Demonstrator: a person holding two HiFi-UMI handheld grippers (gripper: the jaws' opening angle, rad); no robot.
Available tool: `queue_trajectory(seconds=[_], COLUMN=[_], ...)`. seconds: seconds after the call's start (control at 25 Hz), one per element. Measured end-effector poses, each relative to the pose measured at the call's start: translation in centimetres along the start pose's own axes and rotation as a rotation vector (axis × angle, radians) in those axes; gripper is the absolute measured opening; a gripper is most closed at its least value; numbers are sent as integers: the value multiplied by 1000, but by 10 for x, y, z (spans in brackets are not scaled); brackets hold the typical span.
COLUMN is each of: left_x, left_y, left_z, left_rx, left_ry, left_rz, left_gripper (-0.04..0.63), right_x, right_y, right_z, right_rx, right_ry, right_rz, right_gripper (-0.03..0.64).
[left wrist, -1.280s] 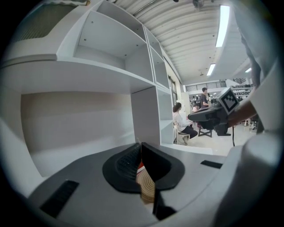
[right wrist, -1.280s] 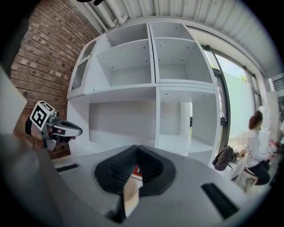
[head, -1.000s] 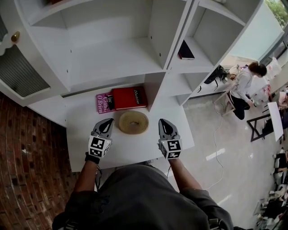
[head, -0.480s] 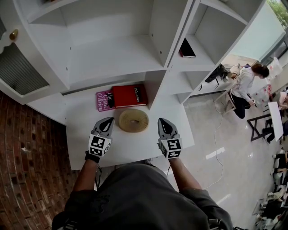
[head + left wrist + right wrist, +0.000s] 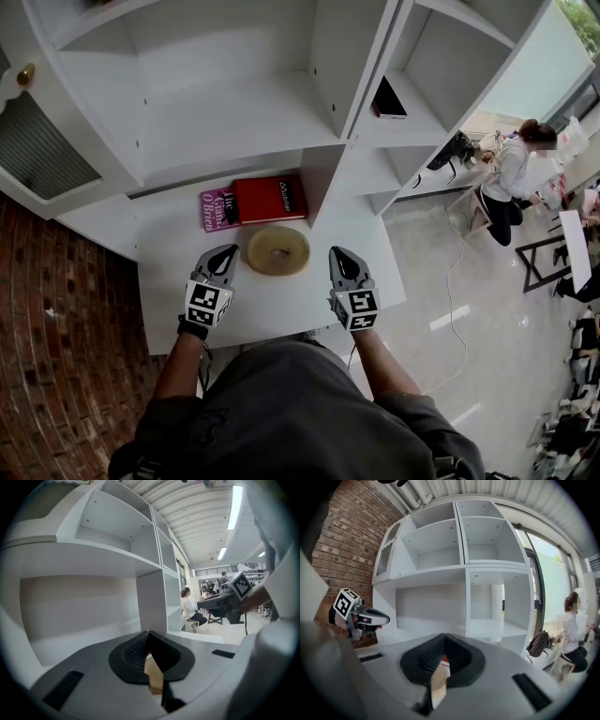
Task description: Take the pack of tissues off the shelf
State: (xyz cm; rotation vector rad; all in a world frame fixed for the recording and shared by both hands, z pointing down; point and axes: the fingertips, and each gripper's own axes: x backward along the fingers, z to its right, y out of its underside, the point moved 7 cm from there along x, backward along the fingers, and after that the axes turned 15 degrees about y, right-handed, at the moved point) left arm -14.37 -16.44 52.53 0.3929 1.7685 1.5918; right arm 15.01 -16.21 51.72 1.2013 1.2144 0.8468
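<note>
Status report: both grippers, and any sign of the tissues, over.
Left hand-held gripper and right hand-held gripper both shut, empty. No tissue pack in view. Round tan woven mat and red hardcover book lie ahead.

Head cam top-down; gripper cams level, shelf [image 5: 234, 112] shared.
</note>
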Motion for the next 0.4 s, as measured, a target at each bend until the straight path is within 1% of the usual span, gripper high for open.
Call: queue_trajectory(seconds=[0.4], left_x=[0], left_y=[1], left_z=[-2], left_rx=[-2], left_ry=[-4], left_rz=[-8], left_gripper=[0], right_x=[-3], right_y=[-2], right_z=[-2], right_rx=[3], right_ry=[-4], right_rz=[4], right_gripper=[0])
